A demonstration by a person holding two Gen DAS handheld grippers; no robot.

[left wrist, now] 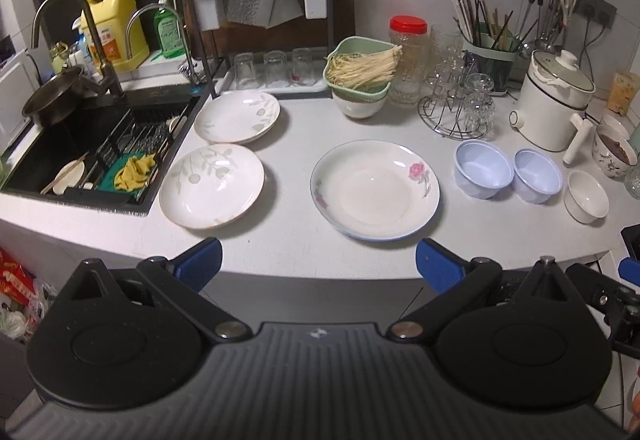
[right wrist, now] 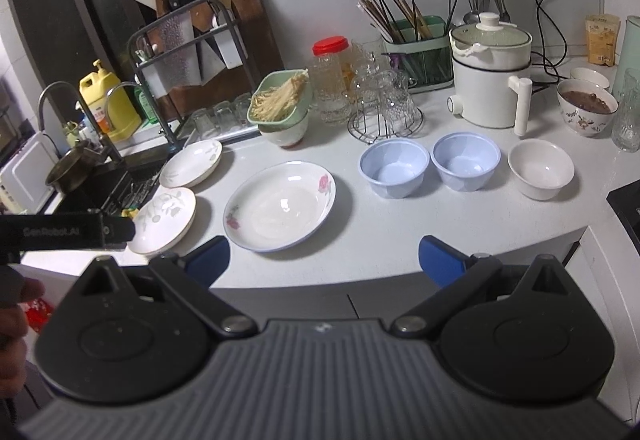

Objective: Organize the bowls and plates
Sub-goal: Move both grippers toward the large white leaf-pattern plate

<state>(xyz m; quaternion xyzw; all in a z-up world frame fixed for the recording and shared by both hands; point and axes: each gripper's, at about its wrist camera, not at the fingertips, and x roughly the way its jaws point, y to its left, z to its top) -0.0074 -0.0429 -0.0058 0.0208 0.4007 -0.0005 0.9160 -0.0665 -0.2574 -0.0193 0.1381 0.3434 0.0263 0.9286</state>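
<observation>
A large plate with a pink flower (left wrist: 375, 188) (right wrist: 280, 205) lies in the middle of the white counter (left wrist: 296, 240). Two white leaf-pattern plates (left wrist: 212, 184) (left wrist: 237, 116) lie to its left by the sink; they also show in the right wrist view (right wrist: 164, 213) (right wrist: 192, 163). Two pale blue bowls (left wrist: 483, 167) (left wrist: 537, 175) (right wrist: 394, 167) (right wrist: 465, 159) and a small white bowl (left wrist: 586, 195) (right wrist: 541, 168) stand in a row to the right. My left gripper (left wrist: 318, 266) is open and empty at the counter's front edge. My right gripper (right wrist: 324, 260) is open and empty, also at the front edge.
A black sink (left wrist: 100, 143) with a rack and a pot is at the left. At the back stand a dish rack (left wrist: 260, 19), a green basket of noodles on a bowl (left wrist: 360, 73), glasses on a wire stand (left wrist: 460, 107), a white cooker (left wrist: 556, 103) and a bowl of food (right wrist: 586, 111).
</observation>
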